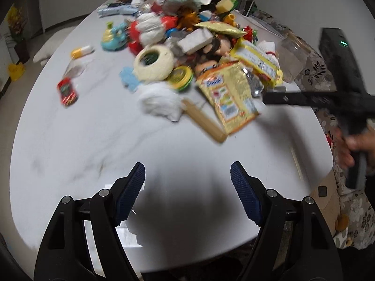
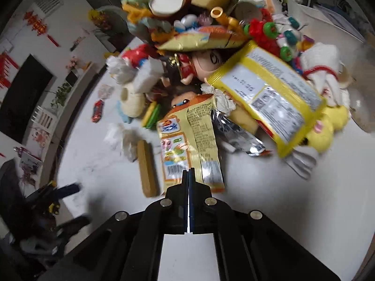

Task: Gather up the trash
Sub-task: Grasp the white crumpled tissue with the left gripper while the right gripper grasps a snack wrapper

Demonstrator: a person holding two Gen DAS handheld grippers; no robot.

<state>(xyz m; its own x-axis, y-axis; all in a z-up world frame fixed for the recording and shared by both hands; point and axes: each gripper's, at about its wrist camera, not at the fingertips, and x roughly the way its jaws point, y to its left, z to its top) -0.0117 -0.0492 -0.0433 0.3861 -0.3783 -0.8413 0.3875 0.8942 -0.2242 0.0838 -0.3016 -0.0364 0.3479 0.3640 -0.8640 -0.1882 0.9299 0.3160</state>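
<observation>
A white table [image 1: 93, 140] is seen, with a heap of toys and wrappers [image 1: 187, 46] piled at its far side. A yellow snack bag [image 2: 189, 140] lies at the heap's near edge, beside a wooden block [image 2: 146, 168]. The right gripper [image 2: 188, 172] is clenched tight, its tips at the bag's near end. The left gripper [image 1: 187, 187] is held released above bare tabletop, nothing between its pads.
</observation>
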